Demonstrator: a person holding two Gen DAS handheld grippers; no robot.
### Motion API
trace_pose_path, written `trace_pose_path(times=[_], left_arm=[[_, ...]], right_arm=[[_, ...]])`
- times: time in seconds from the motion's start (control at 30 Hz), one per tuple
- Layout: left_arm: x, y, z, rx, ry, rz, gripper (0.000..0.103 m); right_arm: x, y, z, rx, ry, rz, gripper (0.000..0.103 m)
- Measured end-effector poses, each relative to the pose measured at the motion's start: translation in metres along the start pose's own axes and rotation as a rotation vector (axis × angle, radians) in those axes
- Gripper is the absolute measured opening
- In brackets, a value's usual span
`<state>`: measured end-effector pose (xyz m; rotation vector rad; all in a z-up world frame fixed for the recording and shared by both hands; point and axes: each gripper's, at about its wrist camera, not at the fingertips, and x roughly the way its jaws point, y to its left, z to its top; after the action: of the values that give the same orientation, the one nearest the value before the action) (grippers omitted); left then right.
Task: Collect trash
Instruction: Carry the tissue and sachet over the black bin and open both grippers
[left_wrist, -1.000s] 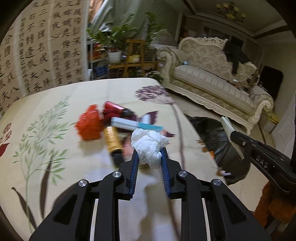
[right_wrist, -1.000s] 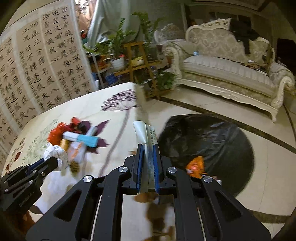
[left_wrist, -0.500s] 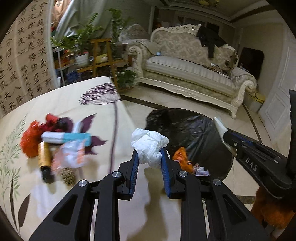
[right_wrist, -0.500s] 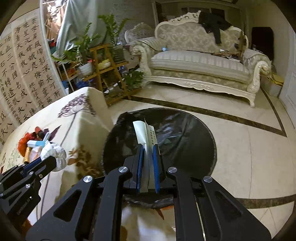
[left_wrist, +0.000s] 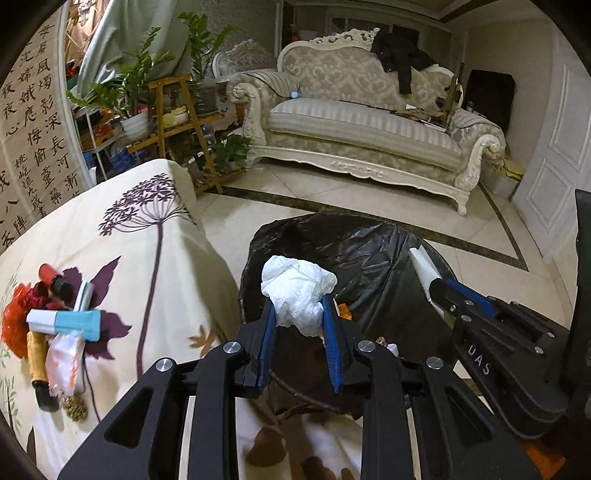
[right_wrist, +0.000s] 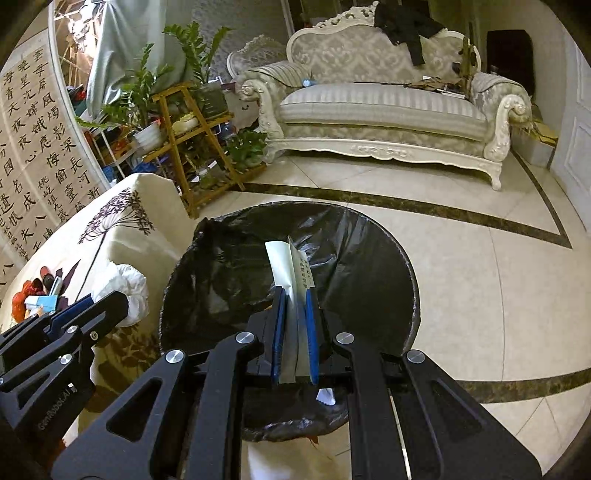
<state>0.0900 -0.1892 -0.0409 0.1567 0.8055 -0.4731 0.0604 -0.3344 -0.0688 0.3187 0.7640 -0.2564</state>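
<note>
black left gripper (left_wrist: 297, 308) tilted down, blue pads clamped on crumpled white tissue wad (left_wrist: 295, 291), held over near rim of black plastic-lined round trash bin (left_wrist: 369, 254). black right gripper (right_wrist: 295, 295) tilted down too, pads pinching flat white folded paper packet (right_wrist: 290, 266) above bin's open mouth. bin stands on pale tile floor (right_wrist: 480, 258) just beside edge of cream floral tablecloth (left_wrist: 147, 236); floor beyond bin open. red, blue, gold litter pile (left_wrist: 55, 325) near cloth's left edge. ornate cream sofa (left_wrist: 362, 122) well apart.
</note>
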Motion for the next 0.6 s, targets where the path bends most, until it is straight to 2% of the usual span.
trace_pose_path(times=[0.13, 0.2, 0.27, 0.33, 0.4, 0.47, 0.6], left_arm=[[0.004, -0.001, 0.003, 0.004, 0.009, 0.005, 0.030], [0.003, -0.003, 0.003, 0.005, 0.006, 0.009, 0.040], [0.001, -0.004, 0.002, 0.003, -0.004, 0.016, 0.050], [-0.002, -0.003, 0.002, 0.001, -0.012, 0.022, 0.052], [-0.003, -0.002, 0.002, -0.002, -0.013, 0.030, 0.060], [-0.008, 0.003, 0.001, -0.015, -0.015, 0.038, 0.063], [-0.022, 0.016, -0.004, -0.039, -0.029, 0.052, 0.072]], right_arm=[[0.004, -0.003, 0.001, 0.010, 0.005, 0.007, 0.015], [0.004, -0.004, 0.002, 0.010, 0.005, 0.008, 0.015], [0.003, -0.004, 0.003, 0.012, 0.001, 0.002, 0.024], [-0.001, -0.005, 0.004, 0.018, -0.009, -0.005, 0.027], [-0.007, -0.005, 0.005, 0.020, -0.021, -0.012, 0.033], [-0.015, -0.004, 0.006, 0.016, -0.044, -0.021, 0.052], [-0.030, 0.003, 0.008, 0.003, -0.087, -0.030, 0.072]])
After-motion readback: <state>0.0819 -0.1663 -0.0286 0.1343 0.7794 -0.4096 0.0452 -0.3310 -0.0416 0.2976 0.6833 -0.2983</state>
